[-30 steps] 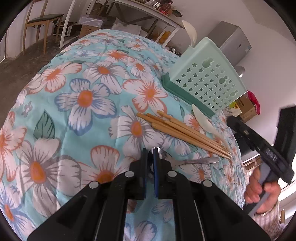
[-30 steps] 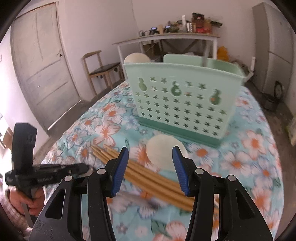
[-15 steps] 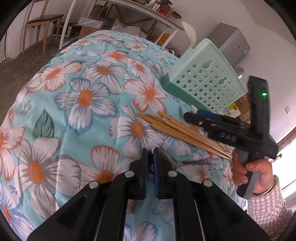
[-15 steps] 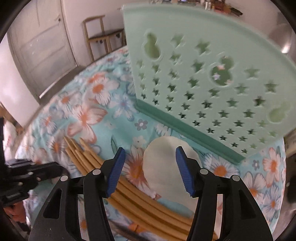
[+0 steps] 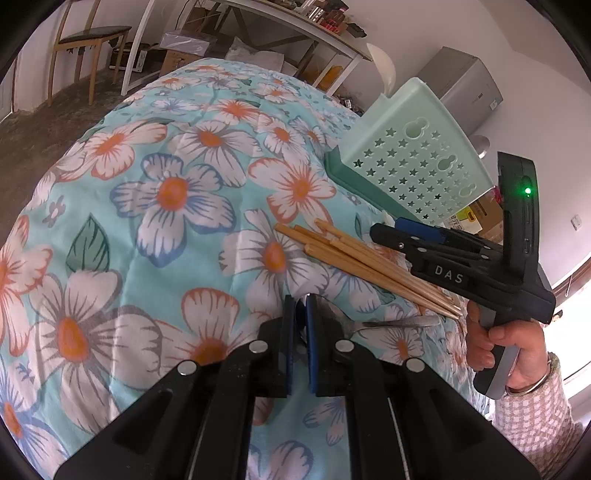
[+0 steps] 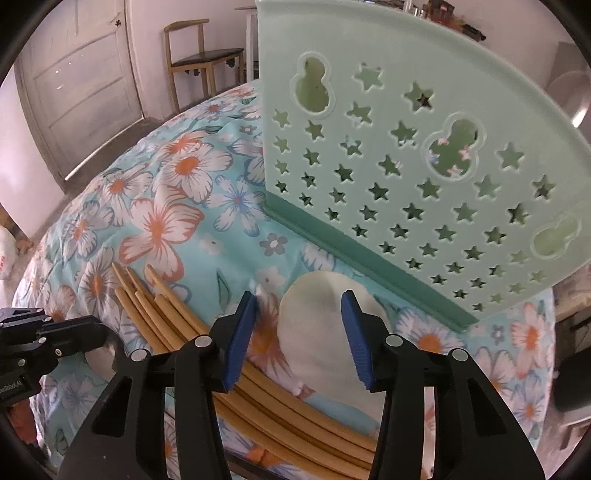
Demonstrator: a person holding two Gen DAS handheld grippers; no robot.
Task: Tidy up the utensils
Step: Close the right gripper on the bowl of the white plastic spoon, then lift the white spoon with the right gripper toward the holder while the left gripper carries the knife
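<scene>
Right gripper set over the white spoon, holder waiting behind.

The right gripper [image 6: 299, 332] points steeply down with its jaws half apart, just narrowed, straddling the spoon [image 6: 317, 332] bowl without pressing it, likely to pinch it for the green holder [image 6: 424, 155] just beyond. The chopsticks [image 6: 177, 325] lie beside the spoon on the floral cloth [image 5: 166, 192]. The left gripper [image 5: 300, 332] hangs closed and empty, keeping clear.

I'm in a lived-in home room: a floral tablecloth [image 5: 173, 192] covers my table, with a wooden chair [image 6: 205, 62], a panelled door [image 6: 77, 81], a cluttered white side table [image 5: 295, 29] and a grey fridge [image 5: 465, 88].
</scene>
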